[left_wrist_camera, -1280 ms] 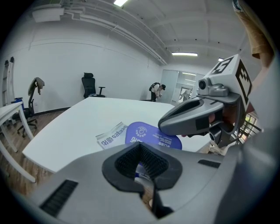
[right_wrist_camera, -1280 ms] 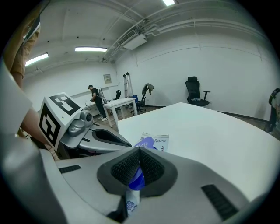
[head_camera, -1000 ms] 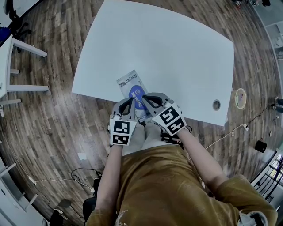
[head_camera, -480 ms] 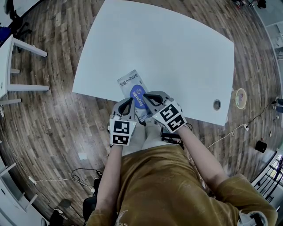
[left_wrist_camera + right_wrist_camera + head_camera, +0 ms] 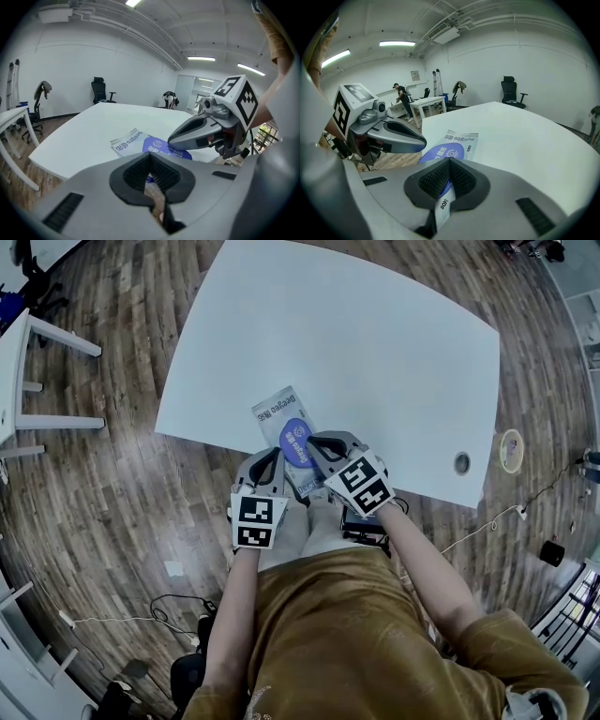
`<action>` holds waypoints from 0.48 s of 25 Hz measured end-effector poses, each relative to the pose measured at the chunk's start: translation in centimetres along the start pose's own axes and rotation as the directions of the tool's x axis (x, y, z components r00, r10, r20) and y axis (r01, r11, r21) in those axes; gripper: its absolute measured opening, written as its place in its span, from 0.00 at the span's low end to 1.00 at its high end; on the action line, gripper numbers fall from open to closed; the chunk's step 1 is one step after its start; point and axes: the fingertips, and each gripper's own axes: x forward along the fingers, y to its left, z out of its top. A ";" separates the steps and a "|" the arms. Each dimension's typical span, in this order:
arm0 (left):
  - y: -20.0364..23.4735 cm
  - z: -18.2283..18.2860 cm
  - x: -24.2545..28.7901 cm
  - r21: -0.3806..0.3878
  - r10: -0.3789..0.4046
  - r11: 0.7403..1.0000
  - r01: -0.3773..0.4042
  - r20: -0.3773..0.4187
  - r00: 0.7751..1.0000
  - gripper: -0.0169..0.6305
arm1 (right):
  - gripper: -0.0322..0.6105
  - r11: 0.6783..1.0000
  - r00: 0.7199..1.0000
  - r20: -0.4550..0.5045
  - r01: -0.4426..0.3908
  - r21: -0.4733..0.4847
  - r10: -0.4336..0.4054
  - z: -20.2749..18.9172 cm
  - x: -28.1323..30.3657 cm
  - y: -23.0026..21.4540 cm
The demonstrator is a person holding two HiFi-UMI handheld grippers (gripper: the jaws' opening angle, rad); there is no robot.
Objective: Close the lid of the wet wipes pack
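wet wipes pack lies pinched in right tongs, just beside left tongs.

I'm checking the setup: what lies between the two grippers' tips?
The near end of the wet wipes pack, blue lid up, lies between the left gripper and the right gripper; the head view shows it best.

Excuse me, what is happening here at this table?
A person holds two grippers at the near edge of a white table, where a wet wipes pack lies. The right gripper is shut on the pack's near end, a printed white strip between its jaws. The left gripper is shut beside it, seemingly empty. The blue lid appears to lie flat.
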 end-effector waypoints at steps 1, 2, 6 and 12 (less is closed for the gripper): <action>0.0 0.0 0.0 -0.002 -0.001 1.000 0.001 0.000 1.000 0.02 | 0.06 1.000 1.000 -0.003 0.003 -0.001 -0.003 -0.1 0.1 -0.1; 0.0 0.0 0.0 -0.003 -0.003 1.000 0.003 0.000 1.000 0.02 | 0.06 1.000 1.000 -0.005 0.005 -0.003 -0.005 -0.1 0.2 -0.1; 0.2 -0.1 0.1 -0.004 -0.004 1.000 0.004 -0.002 1.000 0.02 | 0.06 1.000 1.000 -0.021 0.006 -0.015 -0.007 -0.5 0.5 -0.1; 0.5 -0.3 0.2 -0.009 -0.002 1.000 0.002 -0.007 1.000 0.02 | 0.06 0.999 0.998 -0.056 0.012 -0.034 -0.014 -1.1 1.1 -0.1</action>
